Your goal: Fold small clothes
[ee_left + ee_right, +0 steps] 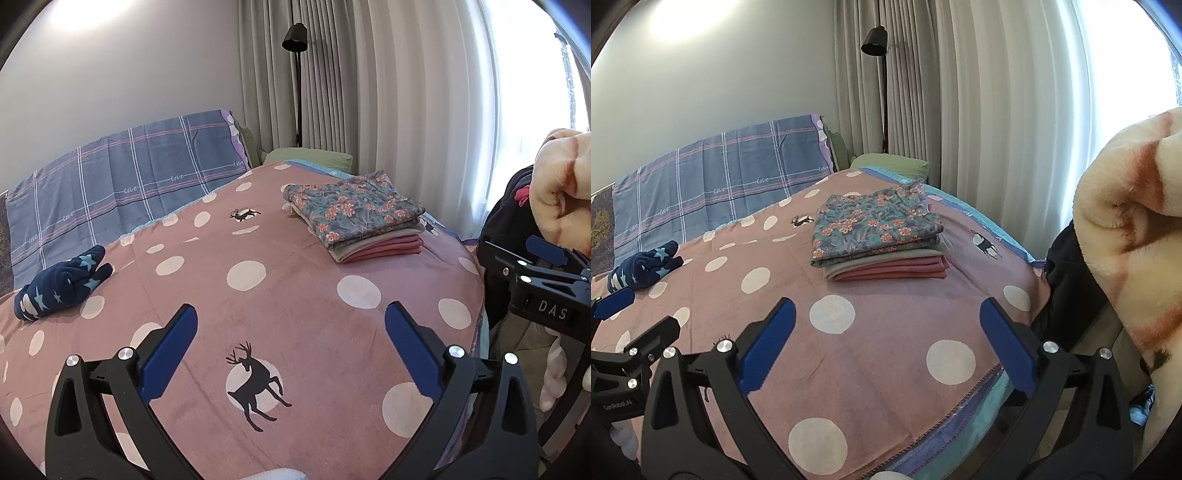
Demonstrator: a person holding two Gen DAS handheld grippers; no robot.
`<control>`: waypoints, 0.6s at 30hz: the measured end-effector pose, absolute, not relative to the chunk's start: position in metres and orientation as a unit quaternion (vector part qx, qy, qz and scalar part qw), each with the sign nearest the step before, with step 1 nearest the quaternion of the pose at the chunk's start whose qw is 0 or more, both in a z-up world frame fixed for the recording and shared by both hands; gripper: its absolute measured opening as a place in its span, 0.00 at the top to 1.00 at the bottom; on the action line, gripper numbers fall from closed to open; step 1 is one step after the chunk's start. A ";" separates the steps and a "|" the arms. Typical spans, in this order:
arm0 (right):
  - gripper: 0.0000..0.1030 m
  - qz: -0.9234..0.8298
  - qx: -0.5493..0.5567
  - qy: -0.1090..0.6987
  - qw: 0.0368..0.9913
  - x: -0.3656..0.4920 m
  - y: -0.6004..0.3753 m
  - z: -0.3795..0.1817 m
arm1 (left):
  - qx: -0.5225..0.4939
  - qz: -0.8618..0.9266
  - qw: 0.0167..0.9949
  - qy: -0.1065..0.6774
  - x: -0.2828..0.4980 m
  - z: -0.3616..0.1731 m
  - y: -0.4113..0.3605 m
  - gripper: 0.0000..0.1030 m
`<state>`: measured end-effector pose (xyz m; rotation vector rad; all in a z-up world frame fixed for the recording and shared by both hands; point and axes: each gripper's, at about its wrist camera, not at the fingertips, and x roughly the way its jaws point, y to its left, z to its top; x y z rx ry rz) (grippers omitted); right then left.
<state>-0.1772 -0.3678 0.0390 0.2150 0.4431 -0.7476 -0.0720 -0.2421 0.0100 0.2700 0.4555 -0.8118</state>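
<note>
A stack of folded clothes, floral piece on top and pink ones below, lies on the far right of the pink dotted bedspread; it also shows in the right wrist view. A crumpled navy garment with light stars lies at the left, also in the right wrist view. My left gripper is open and empty above the bedspread. My right gripper is open and empty, near the bed's right edge.
A plaid blue pillow lies at the bed's head by the wall. A black floor lamp and curtains stand behind. A cream fleece blanket hangs close at the right, over dark clothing.
</note>
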 end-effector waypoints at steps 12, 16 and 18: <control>0.02 -0.360 0.112 0.224 0.899 -0.174 -0.369 0.034 | 0.133 -0.391 0.882 0.225 -0.071 0.005 -0.245 0.01; 0.02 -0.362 0.114 0.226 0.897 -0.173 -0.370 0.032 | 0.135 -0.392 0.881 0.227 -0.070 0.003 -0.246 0.01; 0.02 -0.361 0.115 0.228 0.897 -0.173 -0.371 0.031 | 0.137 -0.392 0.881 0.228 -0.070 0.002 -0.246 0.01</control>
